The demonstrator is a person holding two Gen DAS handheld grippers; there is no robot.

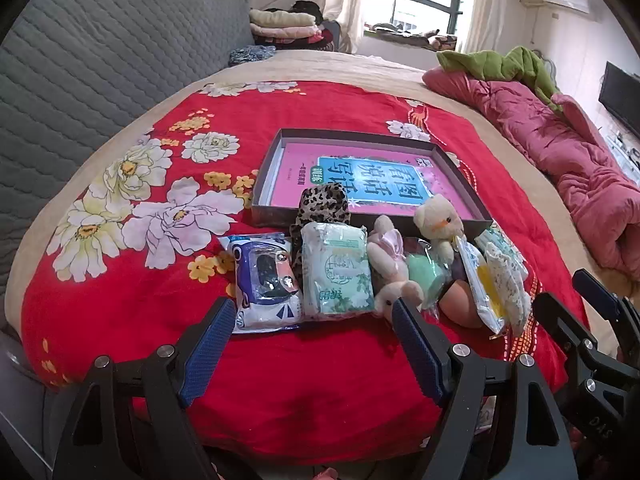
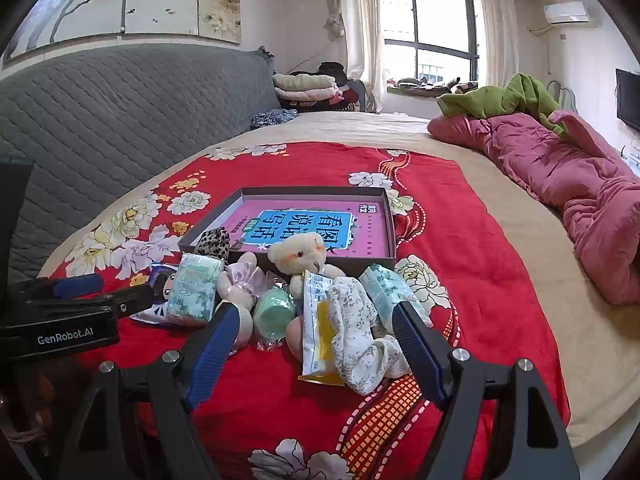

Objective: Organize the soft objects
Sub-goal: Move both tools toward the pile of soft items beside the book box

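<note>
A row of soft objects lies on the red floral cloth in front of a shallow grey box point(image 1: 267, 184) point(image 2: 390, 224) lined with a pink book. From the left: a blue-white wipes pack point(image 1: 266, 284), a green tissue pack point(image 1: 338, 270) point(image 2: 194, 290), a leopard-print cloth point(image 1: 320, 204) point(image 2: 214, 242), a pink-bowed plush bunny point(image 1: 390, 264) point(image 2: 238, 286), a cream teddy bear point(image 1: 438, 226) point(image 2: 302, 260), a green sponge point(image 2: 274, 312), a yellow-white sachet point(image 2: 316, 328) and a floral white cloth point(image 2: 358, 336). My left gripper point(image 1: 314, 312) hangs open just short of the packs. My right gripper point(image 2: 316, 312) is open, nothing held, its fingers either side of the sachet and cloth.
A pink quilt point(image 1: 560, 160) point(image 2: 568, 184) with a green garment on it lies along the right side of the bed. A grey quilted headboard point(image 1: 80, 80) stands on the left. Folded clothes point(image 1: 284, 26) are stacked at the far end by the window.
</note>
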